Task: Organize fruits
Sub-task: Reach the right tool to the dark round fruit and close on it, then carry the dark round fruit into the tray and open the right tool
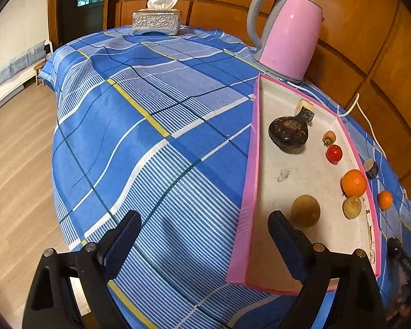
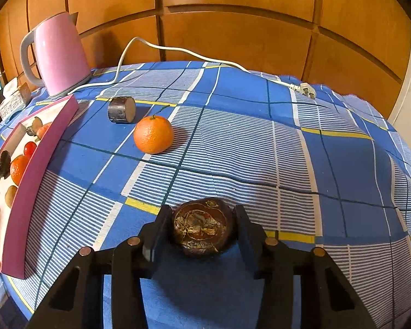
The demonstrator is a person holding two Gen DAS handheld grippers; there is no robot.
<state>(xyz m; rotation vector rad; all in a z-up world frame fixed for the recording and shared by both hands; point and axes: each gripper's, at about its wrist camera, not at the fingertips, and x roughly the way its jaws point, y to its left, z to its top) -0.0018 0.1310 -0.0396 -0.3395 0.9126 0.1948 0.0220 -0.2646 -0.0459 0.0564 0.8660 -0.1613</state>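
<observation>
Right claw clamped on a dark brown water chestnut resting on the checked worktop; left claw wide open, empty, beside the pink tray.

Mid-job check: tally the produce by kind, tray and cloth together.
Oranges: 2
Dark round fruits: 2
Yellow-brown round fruits: 2
Cut dark-skinned chunks: 2
Red tomato: 1
Small orange-pink piece: 1
Total: 10
</observation>
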